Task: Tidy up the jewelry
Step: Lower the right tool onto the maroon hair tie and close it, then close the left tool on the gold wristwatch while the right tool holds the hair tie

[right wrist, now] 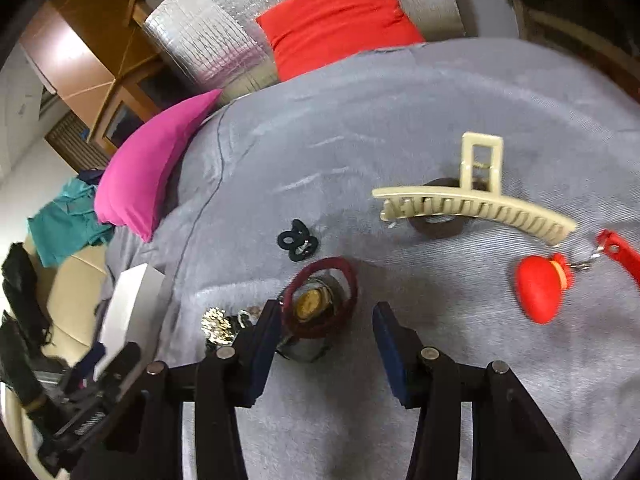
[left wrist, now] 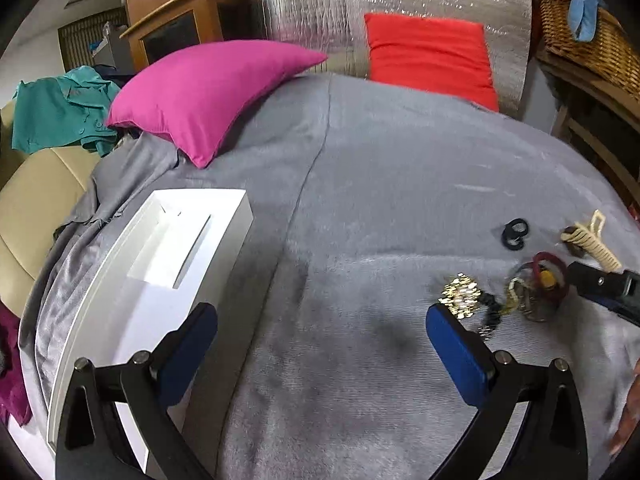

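A white jewelry box (left wrist: 160, 264) lies open on the grey bedspread (left wrist: 380, 184) at the left. My left gripper (left wrist: 320, 328) is open and empty, between the box and a sparkly gold brooch (left wrist: 460, 294). My right gripper (right wrist: 326, 320) is open, its fingers either side of a watch (right wrist: 310, 306) ringed by a maroon hair tie (right wrist: 320, 300). Its tip shows in the left wrist view (left wrist: 592, 280). Nearby lie black hair ties (right wrist: 298, 240), a beige claw clip (right wrist: 476, 204), a brown hair tie (right wrist: 438, 226) and a red heart keychain (right wrist: 540, 286).
A magenta pillow (left wrist: 208, 92) and a red pillow (left wrist: 430, 56) lie at the head of the bed. A wicker basket (left wrist: 592, 36) stands at the right. Teal clothing (left wrist: 60, 112) lies on a beige chair (left wrist: 32, 208) at the left.
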